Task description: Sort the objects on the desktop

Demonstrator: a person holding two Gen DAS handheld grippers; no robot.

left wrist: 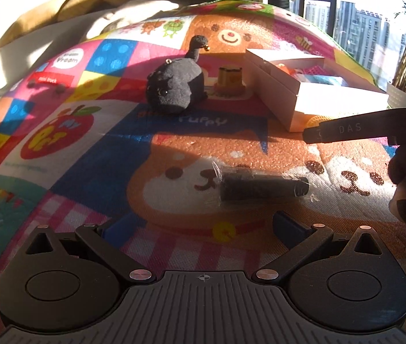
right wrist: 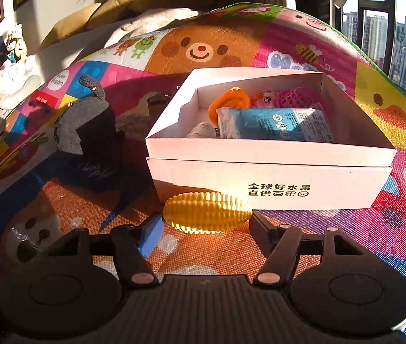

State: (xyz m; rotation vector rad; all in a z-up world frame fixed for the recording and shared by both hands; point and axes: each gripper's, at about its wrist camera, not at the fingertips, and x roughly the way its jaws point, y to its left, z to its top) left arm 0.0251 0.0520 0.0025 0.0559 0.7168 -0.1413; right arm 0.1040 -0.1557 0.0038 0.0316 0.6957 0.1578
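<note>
Sorting partly done: white box (right wrist: 271,157) on the play mat (right wrist: 289,246) already holds a blue packet (right wrist: 277,123) and small toys; yellow ridged toy (right wrist: 207,215), black roll (left wrist: 263,186) and dark plush (left wrist: 177,86) left outside. Right tool (right wrist: 207,226) half closed around the yellow toy, pads not visibly pressing. Left tool (left wrist: 203,223) spread wide, empty, just short of the roll.

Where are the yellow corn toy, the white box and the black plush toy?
yellow corn toy (right wrist: 207,213), right wrist view, ribbed middle.
white box (right wrist: 274,183), right wrist view, front wall.
black plush toy (left wrist: 175,84), left wrist view, body.
</note>
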